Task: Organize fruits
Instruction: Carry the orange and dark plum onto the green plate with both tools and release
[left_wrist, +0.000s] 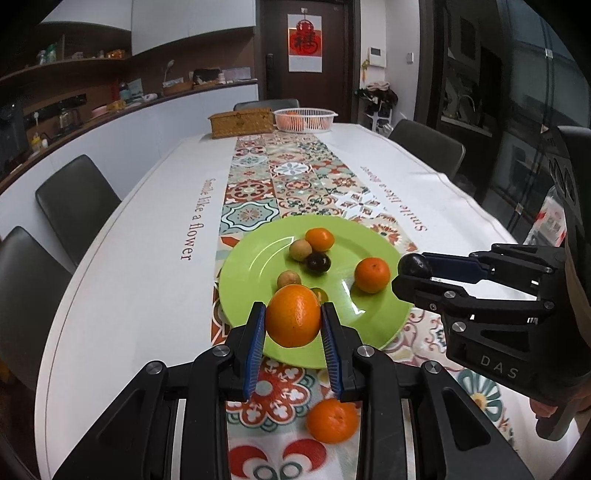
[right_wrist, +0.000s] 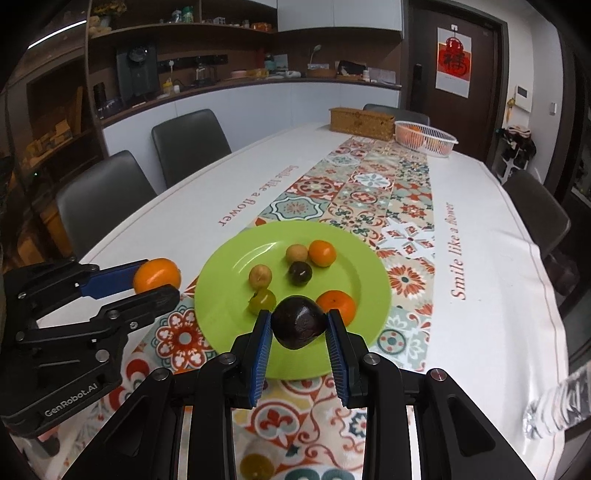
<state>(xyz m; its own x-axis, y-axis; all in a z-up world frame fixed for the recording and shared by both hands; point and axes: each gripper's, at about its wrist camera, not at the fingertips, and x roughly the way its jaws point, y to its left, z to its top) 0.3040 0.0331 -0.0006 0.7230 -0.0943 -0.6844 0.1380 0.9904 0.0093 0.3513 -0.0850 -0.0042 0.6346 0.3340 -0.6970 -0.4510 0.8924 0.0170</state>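
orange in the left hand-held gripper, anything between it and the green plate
Nothing visible does. The orange hangs over the near rim of the green plate; small fruits, like a green one, lie just beyond.

Both tools raised side by side, each clamped on a piece of fruit.

The left tool (left_wrist: 293, 321) points forward, its blue-padded fingers (left_wrist: 256, 347) pressed against either side of an orange (left_wrist: 293, 315) held at the tips. The right tool (right_wrist: 299, 328) also points forward, its blue pads (right_wrist: 260, 354) gripping a dark purple fruit (right_wrist: 298, 326) between them. Each tool shows in the other's view, lying level and just beside it, with its tip angled inward toward its neighbour.
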